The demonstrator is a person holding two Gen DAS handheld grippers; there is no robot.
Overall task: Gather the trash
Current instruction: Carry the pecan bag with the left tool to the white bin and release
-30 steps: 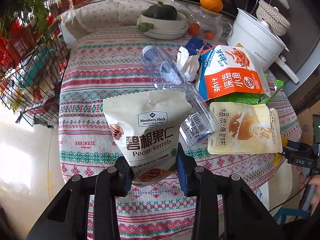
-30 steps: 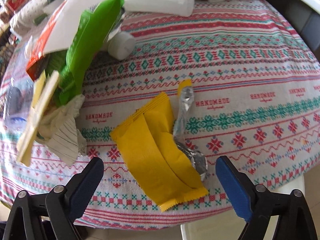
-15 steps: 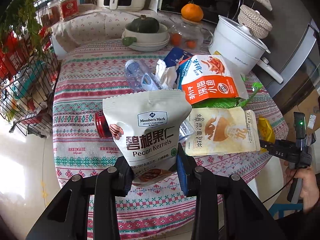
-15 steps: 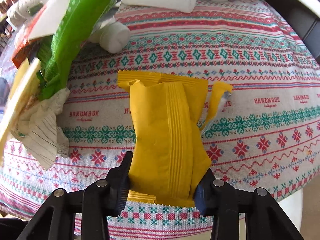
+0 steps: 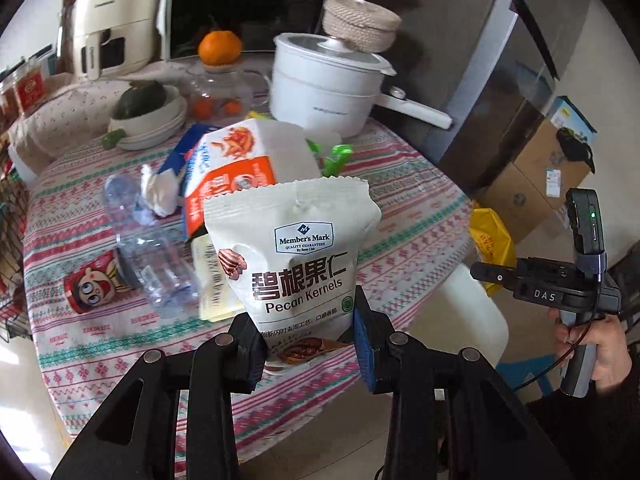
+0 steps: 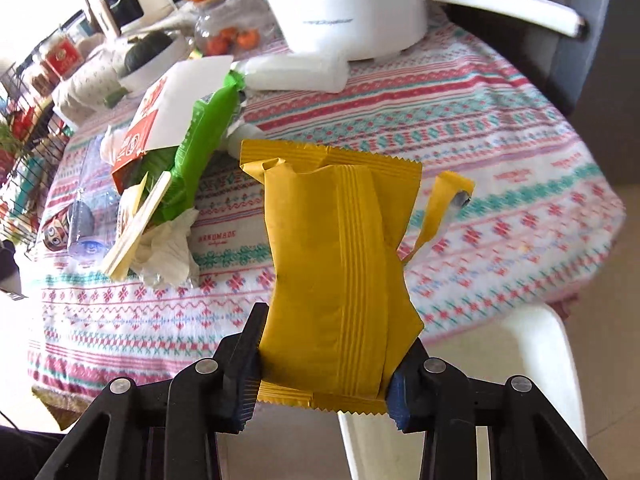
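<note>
Upright pecan bag, yellow wrapper, both lifted

the left gripper pinches the bottom of a white pecan kernels bag, upright at centre frame. behind it on the patterned tablecloth lie an orange-and-white snack bag, a crushed clear bottle and a red cartoon can. at the right edge the right gripper grips a yellow wrapper. a white pot stands at upper centre.
</note>
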